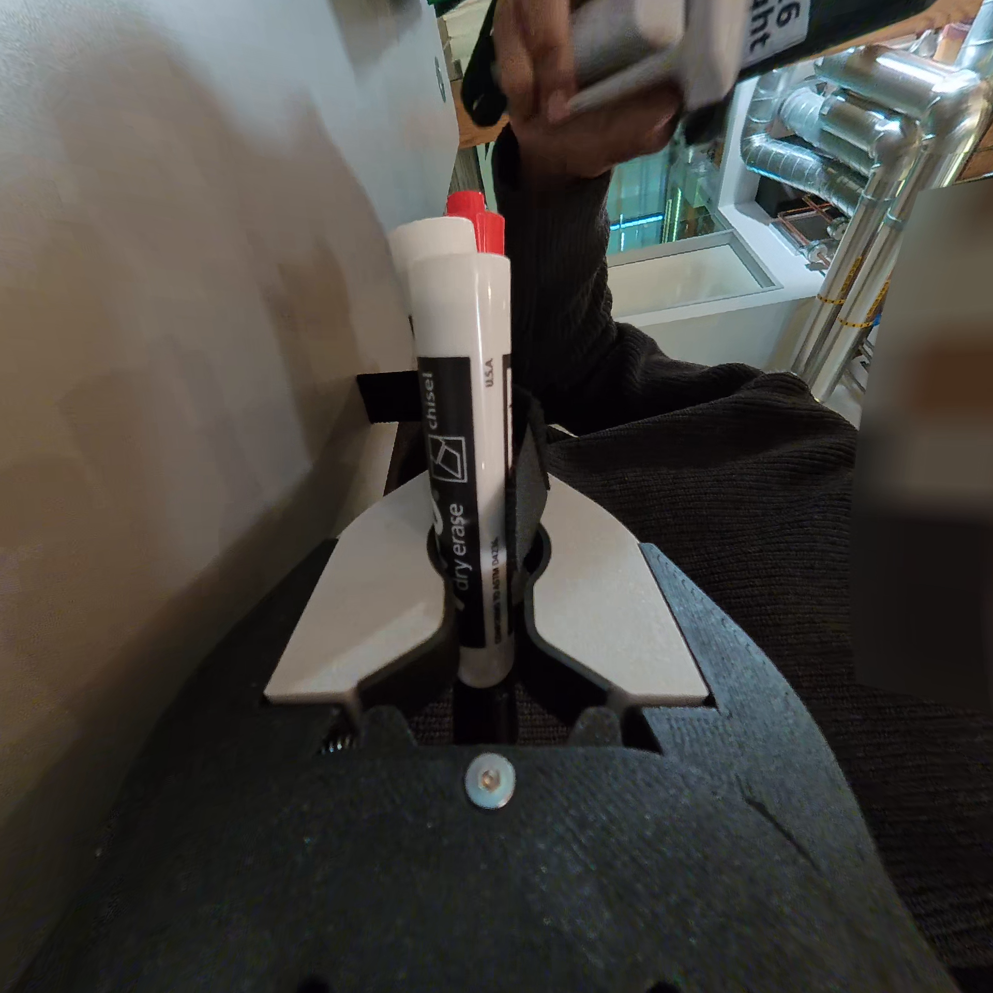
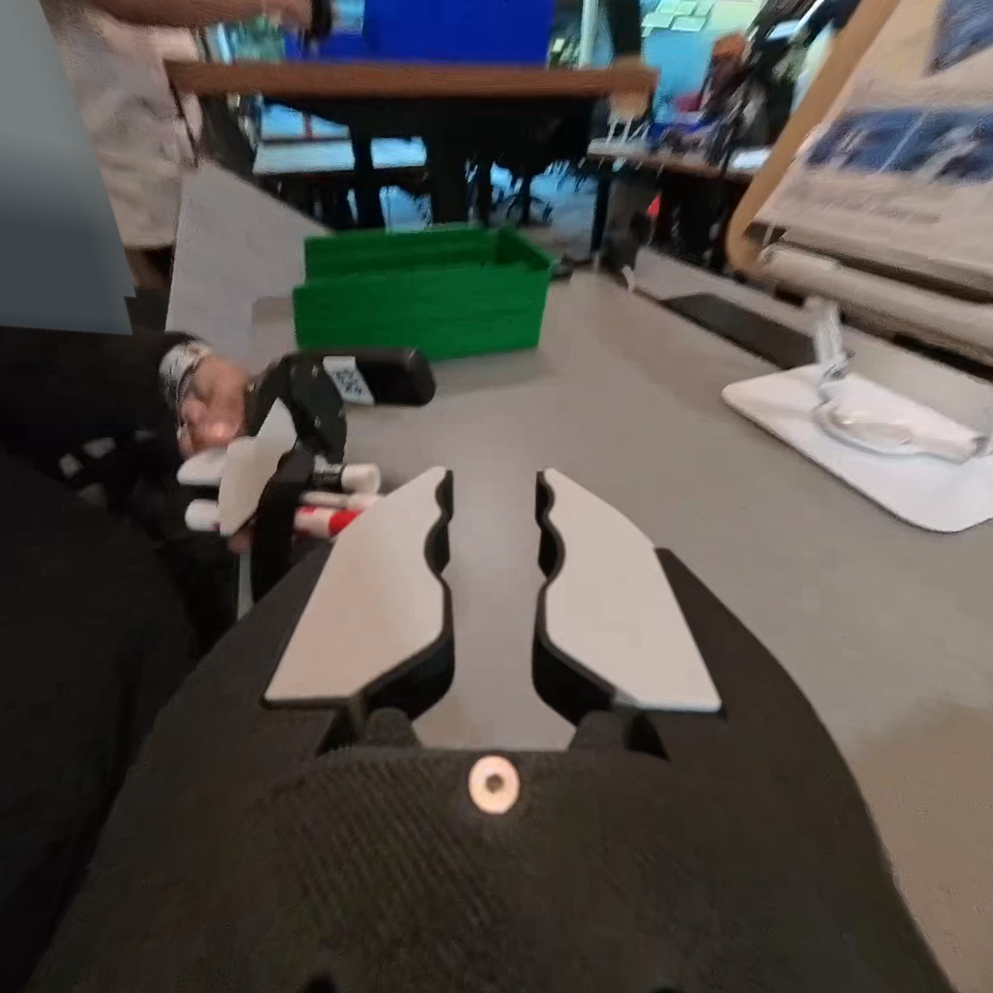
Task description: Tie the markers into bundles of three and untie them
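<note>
In the left wrist view my left gripper is shut on a bundle of white markers with red caps, which point away from the camera. A black strap runs around the bundle at the fingertips, and one strap end sticks out to the left. The right gripper, held by a hand, is above and beyond the bundle. In the right wrist view my right gripper is open and empty over the grey table. The left gripper with the markers is to its left.
A green bin stands on the table behind the grippers. A white flat base with a clear stand is at the right, with a brown paper bag behind it. A dark knitted sleeve fills the right of the left wrist view.
</note>
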Demonstrator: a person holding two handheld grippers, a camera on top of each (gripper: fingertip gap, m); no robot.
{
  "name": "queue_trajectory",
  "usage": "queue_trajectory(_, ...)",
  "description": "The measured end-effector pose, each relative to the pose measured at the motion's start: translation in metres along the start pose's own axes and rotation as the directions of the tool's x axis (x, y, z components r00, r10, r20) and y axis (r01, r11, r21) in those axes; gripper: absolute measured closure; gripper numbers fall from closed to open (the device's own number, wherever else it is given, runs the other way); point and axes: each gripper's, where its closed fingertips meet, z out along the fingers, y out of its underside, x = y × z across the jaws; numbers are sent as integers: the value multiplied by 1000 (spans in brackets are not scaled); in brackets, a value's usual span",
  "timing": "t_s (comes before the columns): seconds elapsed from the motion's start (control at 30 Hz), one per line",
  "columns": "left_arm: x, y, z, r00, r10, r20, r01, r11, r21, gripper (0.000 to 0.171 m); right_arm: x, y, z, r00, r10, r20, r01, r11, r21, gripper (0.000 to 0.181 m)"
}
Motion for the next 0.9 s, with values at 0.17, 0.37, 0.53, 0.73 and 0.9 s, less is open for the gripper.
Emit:
queue_trajectory(0.17,0,-3,-2,1000,-8,-4,8,1000,17,151,-61,54,20,979,94,183,-44,964,-261,146)
queue_trajectory(0.37,-3,-3,-3,1000,-22,5,22,1000,22,152,-110,100,33,974,162,161,-71,885,-460,141)
queue_trajectory(0.53,-1,-5,-2,999,-31,-13,32,999,27,152,-119,117,35,977,172,129,-83,855,-513,144)
queue_trajectory(0.73,2,-10,-3,999,-29,-26,30,998,51,152,-109,106,41,987,134,92,-77,884,-462,158)
queue_trajectory(0.9,3,-7,1,999,-25,-25,26,999,40,152,-103,88,44,985,161,58,-125,910,-396,159)
